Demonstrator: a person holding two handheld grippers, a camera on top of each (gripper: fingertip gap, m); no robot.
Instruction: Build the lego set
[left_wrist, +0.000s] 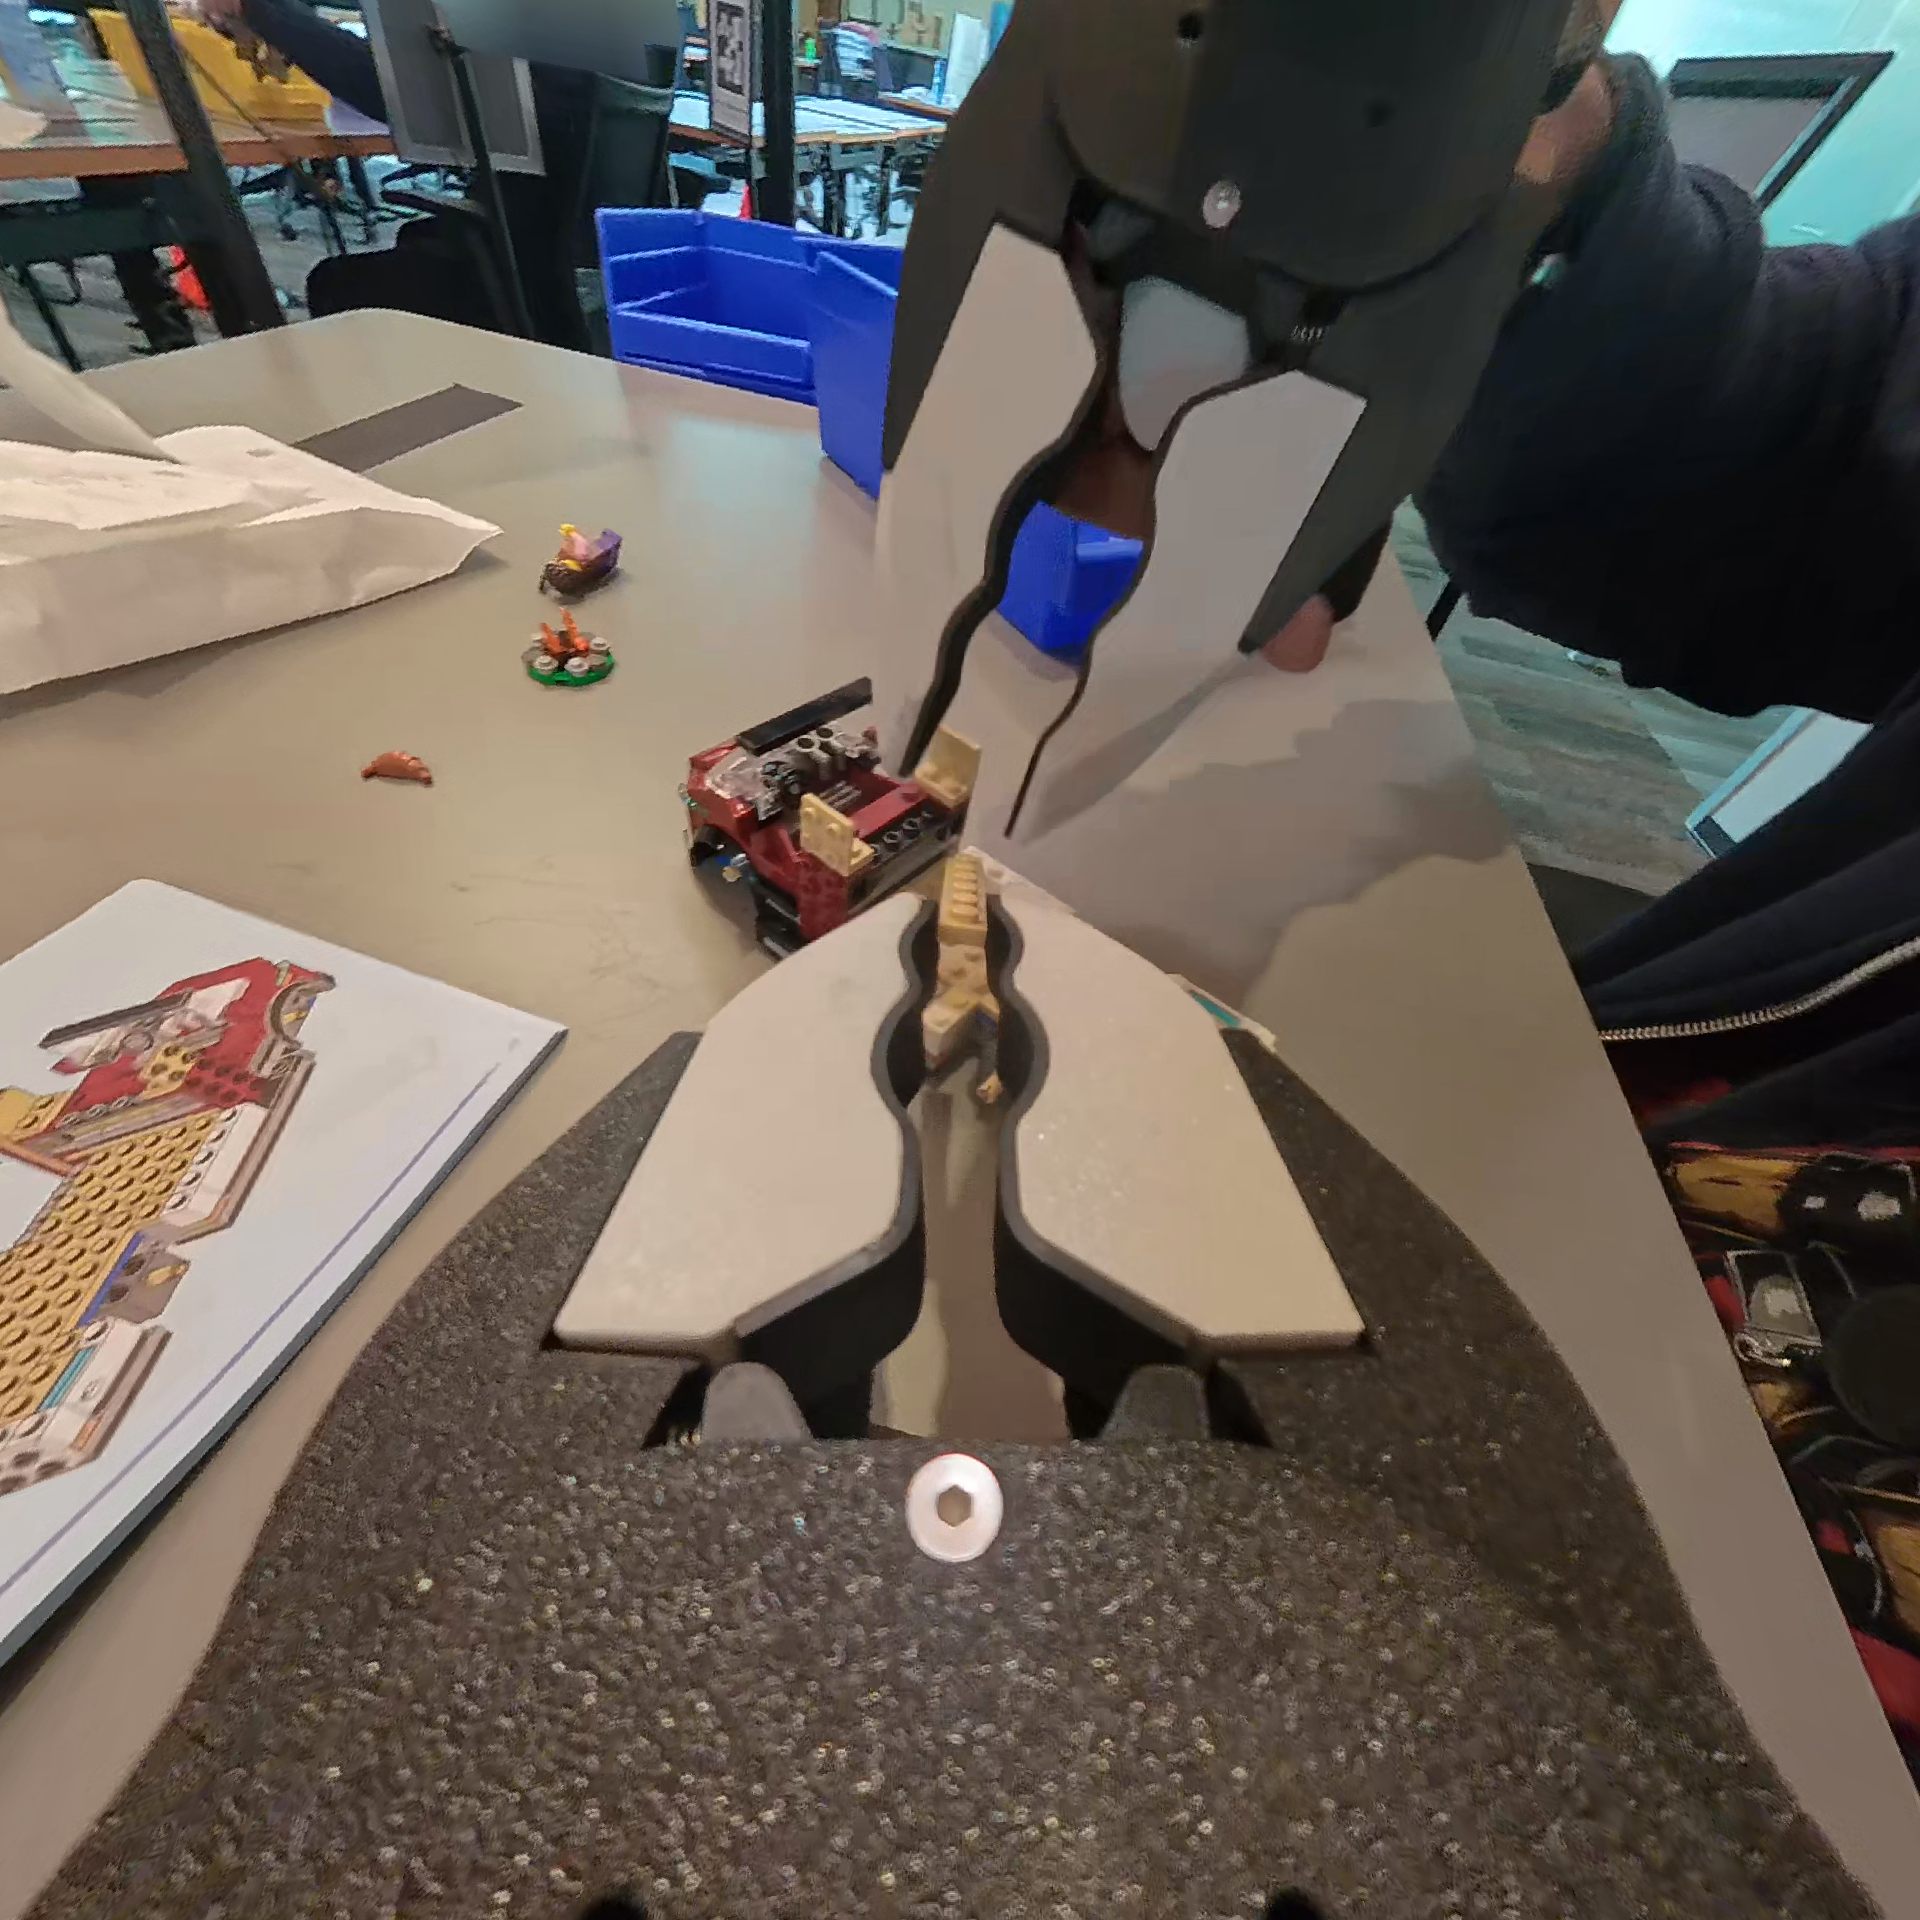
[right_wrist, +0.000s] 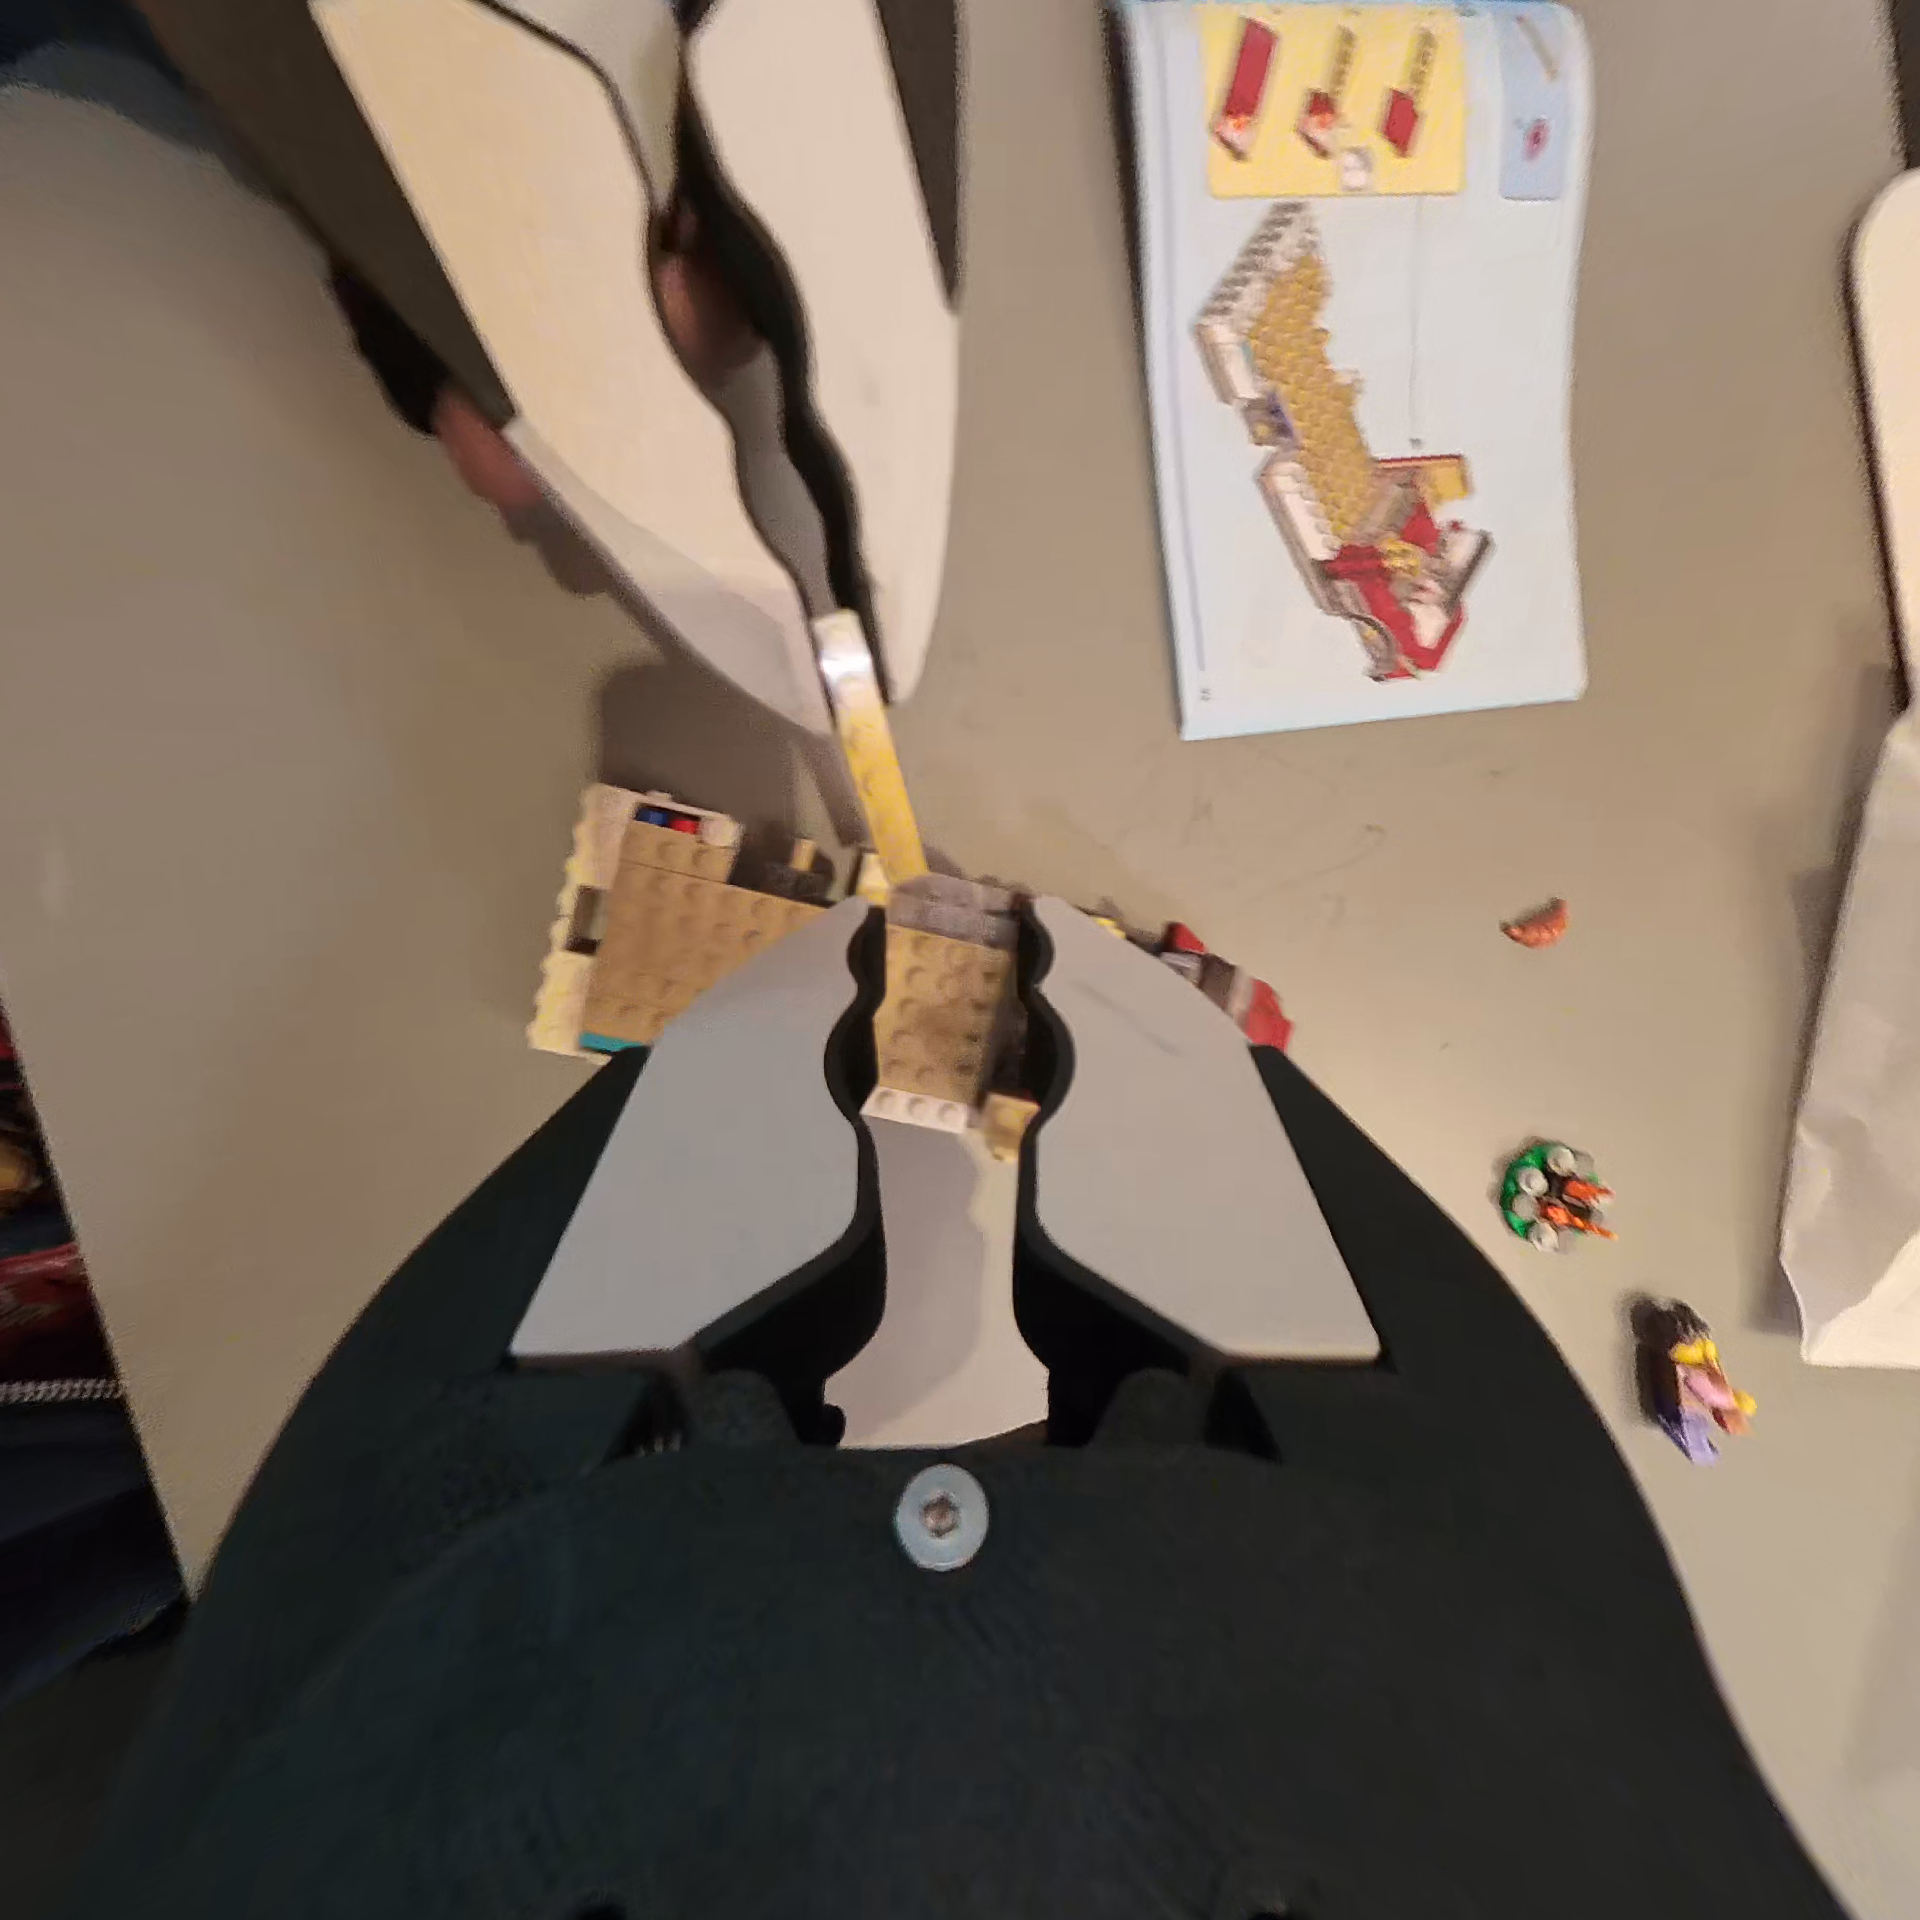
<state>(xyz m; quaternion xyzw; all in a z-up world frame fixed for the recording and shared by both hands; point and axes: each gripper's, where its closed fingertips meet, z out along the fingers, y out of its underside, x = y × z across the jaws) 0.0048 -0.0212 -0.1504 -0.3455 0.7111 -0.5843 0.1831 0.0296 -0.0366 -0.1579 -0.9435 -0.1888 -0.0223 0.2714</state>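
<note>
Gripping a tan strip, left claw; right claw, blurred, spread.

The left wrist view looks low and forward across the table. The right wrist view faces almost straight down, close. Both share the booklet and toy car.

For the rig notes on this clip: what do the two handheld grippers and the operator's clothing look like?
Both grippers have black, coarse-grained bodies with a pale round screw head in the middle. Each carries two broad, flat, light grey fingers with black wavy inner edges, tapering toward the tips. The right gripper, seen from the left wrist view, has the same grey panels on black. The person wears a dark sleeve and a zipped dark jacket.
</note>
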